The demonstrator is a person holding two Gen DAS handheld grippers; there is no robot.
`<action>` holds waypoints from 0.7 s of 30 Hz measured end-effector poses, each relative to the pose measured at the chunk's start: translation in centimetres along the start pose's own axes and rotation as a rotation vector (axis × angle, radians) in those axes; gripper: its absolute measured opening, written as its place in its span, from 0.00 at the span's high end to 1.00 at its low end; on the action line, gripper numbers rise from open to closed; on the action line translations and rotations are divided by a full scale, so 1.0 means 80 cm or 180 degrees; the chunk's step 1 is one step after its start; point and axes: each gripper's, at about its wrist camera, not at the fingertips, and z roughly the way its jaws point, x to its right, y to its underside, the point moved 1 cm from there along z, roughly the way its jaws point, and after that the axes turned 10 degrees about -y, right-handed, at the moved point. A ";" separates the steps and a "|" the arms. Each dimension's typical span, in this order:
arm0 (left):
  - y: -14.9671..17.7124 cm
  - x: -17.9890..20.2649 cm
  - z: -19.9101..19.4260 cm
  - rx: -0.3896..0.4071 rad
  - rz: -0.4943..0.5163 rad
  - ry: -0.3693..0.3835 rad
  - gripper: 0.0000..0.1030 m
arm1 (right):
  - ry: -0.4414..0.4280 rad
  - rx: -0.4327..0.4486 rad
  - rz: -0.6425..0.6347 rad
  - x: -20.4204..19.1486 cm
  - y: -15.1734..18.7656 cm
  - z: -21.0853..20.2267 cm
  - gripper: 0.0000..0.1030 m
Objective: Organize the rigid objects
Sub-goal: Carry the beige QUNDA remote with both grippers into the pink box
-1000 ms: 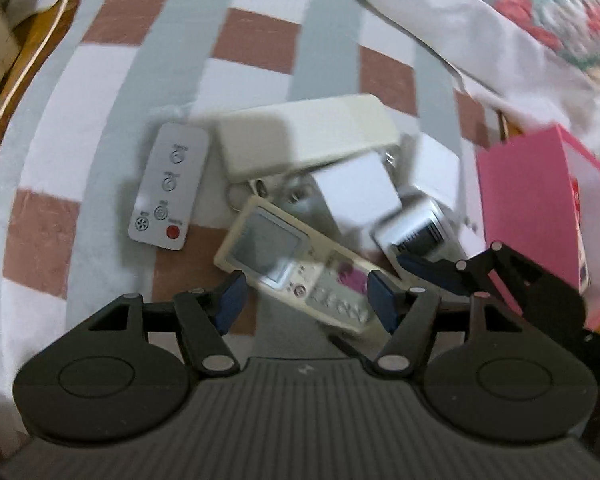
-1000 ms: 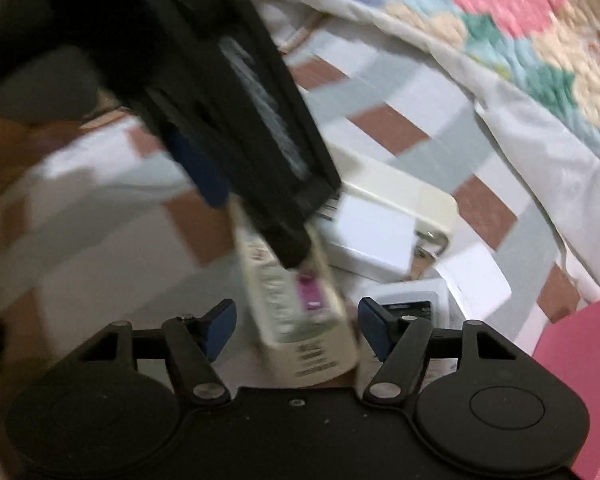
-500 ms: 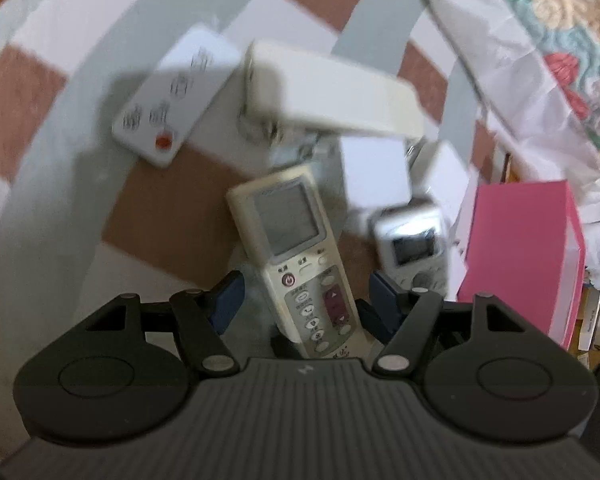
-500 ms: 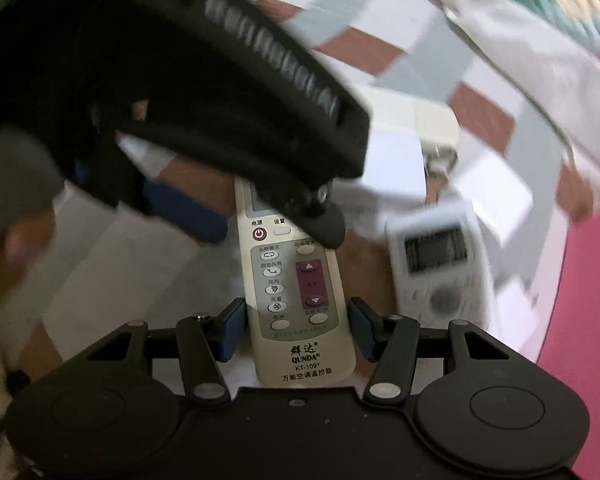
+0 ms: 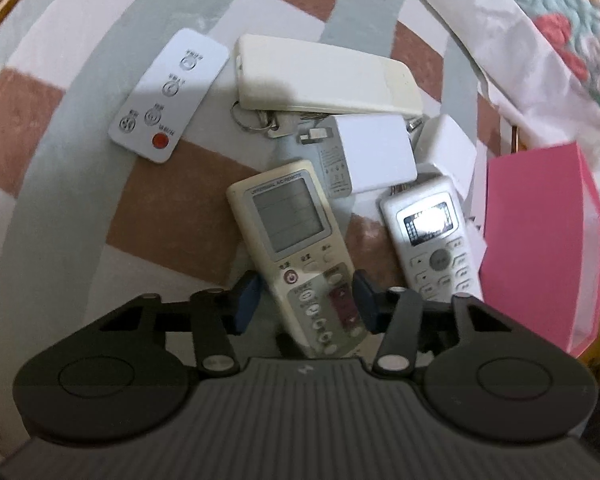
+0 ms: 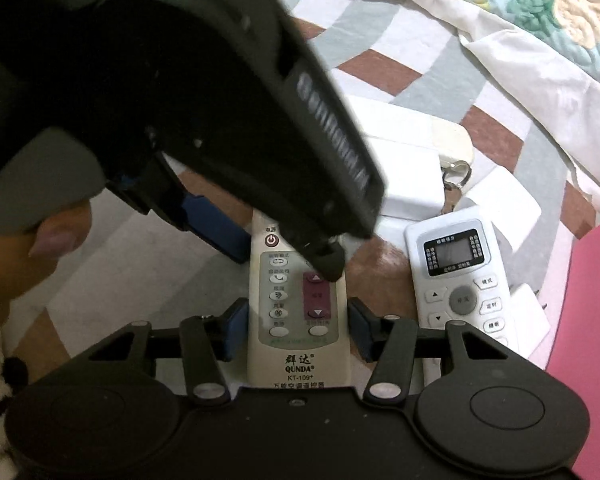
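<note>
A beige air-conditioner remote (image 5: 296, 236) lies lengthwise on the checked cloth, and both grippers straddle it. My left gripper (image 5: 306, 300) stands over its button half. Its jaws are closing, with the right pad at the remote's edge and a gap at the left pad. In the right wrist view the left gripper (image 6: 276, 248) is the big black body reaching in from the upper left. My right gripper (image 6: 298, 328) spans the remote's (image 6: 296, 360) lower end. Its jaws are closing too, and both blue pads touch the remote's sides.
Beside the beige remote lie a white remote with a screen (image 5: 432, 236), a flat white remote with a red button (image 5: 168, 96), a long cream case (image 5: 324, 76), white plug adapters (image 5: 372, 152) and a key ring (image 5: 248, 120). A pink box (image 5: 540, 240) stands right. A thumb (image 6: 56, 240) shows at left.
The beige remote, askew a second ago, now runs straight between both pairs of fingers. Both jaws have narrowed around it. The left gripper has sunk closer to the pile.
</note>
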 end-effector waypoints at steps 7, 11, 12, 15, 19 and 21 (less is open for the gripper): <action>0.008 0.001 -0.018 0.0111 0.0062 0.0168 0.56 | 0.0047 0.0264 0.0185 0.007 -0.001 -0.031 0.44; 0.016 0.004 -0.048 0.0279 0.0223 0.0334 0.56 | 0.0178 0.0498 0.0128 -0.007 0.016 -0.063 0.44; 0.018 0.008 -0.056 0.0353 0.0295 0.0374 0.56 | 0.0228 0.0556 0.0101 -0.011 0.017 -0.070 0.44; 0.026 0.024 -0.076 0.0547 0.0529 0.0423 0.56 | 0.0311 0.0654 0.0044 -0.010 0.019 -0.095 0.44; 0.037 0.044 -0.104 0.0787 0.0834 0.0529 0.56 | 0.0431 0.0804 0.0005 -0.008 0.025 -0.129 0.44; 0.042 0.058 -0.117 0.0846 0.0970 0.0635 0.56 | 0.0471 0.0897 0.0079 -0.004 0.030 -0.149 0.44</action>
